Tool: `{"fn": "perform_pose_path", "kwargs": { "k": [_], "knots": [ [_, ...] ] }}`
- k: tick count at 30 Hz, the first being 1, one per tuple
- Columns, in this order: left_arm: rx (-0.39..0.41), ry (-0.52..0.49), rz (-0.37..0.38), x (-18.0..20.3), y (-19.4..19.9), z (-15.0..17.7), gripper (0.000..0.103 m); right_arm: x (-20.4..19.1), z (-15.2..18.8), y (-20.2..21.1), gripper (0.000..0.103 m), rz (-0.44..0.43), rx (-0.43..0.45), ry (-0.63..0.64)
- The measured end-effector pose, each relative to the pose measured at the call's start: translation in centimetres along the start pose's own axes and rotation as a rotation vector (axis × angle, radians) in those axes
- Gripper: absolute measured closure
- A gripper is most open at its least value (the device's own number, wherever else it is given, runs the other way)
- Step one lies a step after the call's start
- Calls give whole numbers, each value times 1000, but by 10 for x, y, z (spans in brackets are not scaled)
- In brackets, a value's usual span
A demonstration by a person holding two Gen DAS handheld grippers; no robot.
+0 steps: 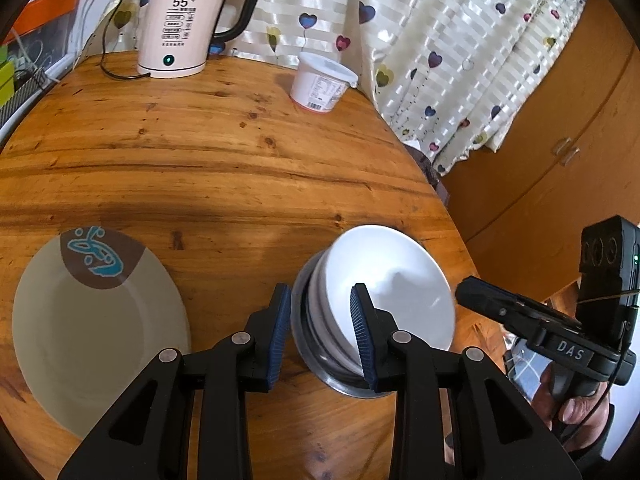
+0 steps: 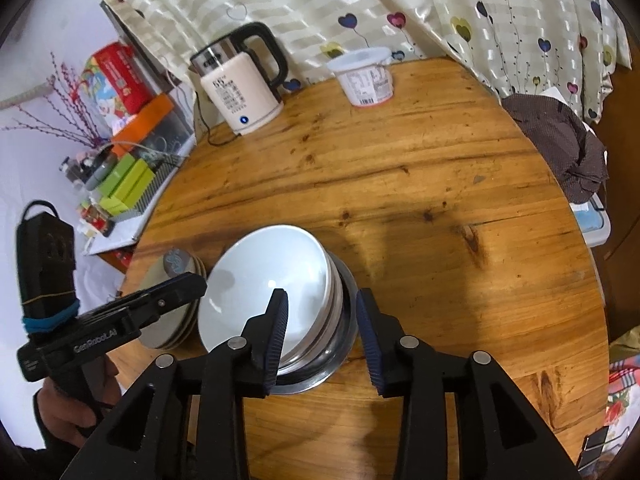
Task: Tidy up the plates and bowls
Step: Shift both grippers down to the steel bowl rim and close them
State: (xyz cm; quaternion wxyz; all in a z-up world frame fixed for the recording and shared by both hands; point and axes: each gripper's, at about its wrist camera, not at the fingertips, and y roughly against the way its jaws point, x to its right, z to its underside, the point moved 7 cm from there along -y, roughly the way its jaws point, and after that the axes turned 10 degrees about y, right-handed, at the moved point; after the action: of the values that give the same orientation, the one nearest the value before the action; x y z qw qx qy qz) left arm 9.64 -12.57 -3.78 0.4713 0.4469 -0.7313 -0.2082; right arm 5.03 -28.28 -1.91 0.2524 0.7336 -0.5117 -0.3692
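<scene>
A stack of bowls stands near the front of the round wooden table [image 1: 208, 152]: white bowls [image 1: 400, 276] [image 2: 260, 272] nested in a steel bowl [image 1: 340, 380] [image 2: 344, 336]. My left gripper [image 1: 320, 292] [image 2: 194, 282] is shut on the stack's left rim, one pad outside the steel bowl and one inside the top white bowl. At the stack's right rim my right gripper [image 2: 322, 296] [image 1: 466, 292] stands open; its pads straddle the rim, and a gap shows beside the steel bowl. Left of the bowls lies a beige plate [image 1: 100, 332] with a brown and blue mark. The right wrist view shows it on top of a small plate pile [image 2: 172, 332].
A cream electric kettle [image 1: 180, 28] [image 2: 240, 88] with its cord and a lidded white tub [image 1: 320, 84] [image 2: 366, 76] stand at the table's far edge by the heart-print curtain. A dark cloth [image 2: 560, 140] hangs past the right edge. Boxes and clutter [image 2: 128, 176] sit to the left.
</scene>
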Motion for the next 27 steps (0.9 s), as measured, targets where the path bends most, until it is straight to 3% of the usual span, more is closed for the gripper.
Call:
{"fn": "perform_pose_path", "kwargs": {
  "k": [13,27],
  "knots": [
    [43,11,29,-13,14,6,71,14,15,15,68,-21,38,-54],
    [21,29,23,-21,13,21,71,19,32,3,69,-60,-16,-86]
  ]
}}
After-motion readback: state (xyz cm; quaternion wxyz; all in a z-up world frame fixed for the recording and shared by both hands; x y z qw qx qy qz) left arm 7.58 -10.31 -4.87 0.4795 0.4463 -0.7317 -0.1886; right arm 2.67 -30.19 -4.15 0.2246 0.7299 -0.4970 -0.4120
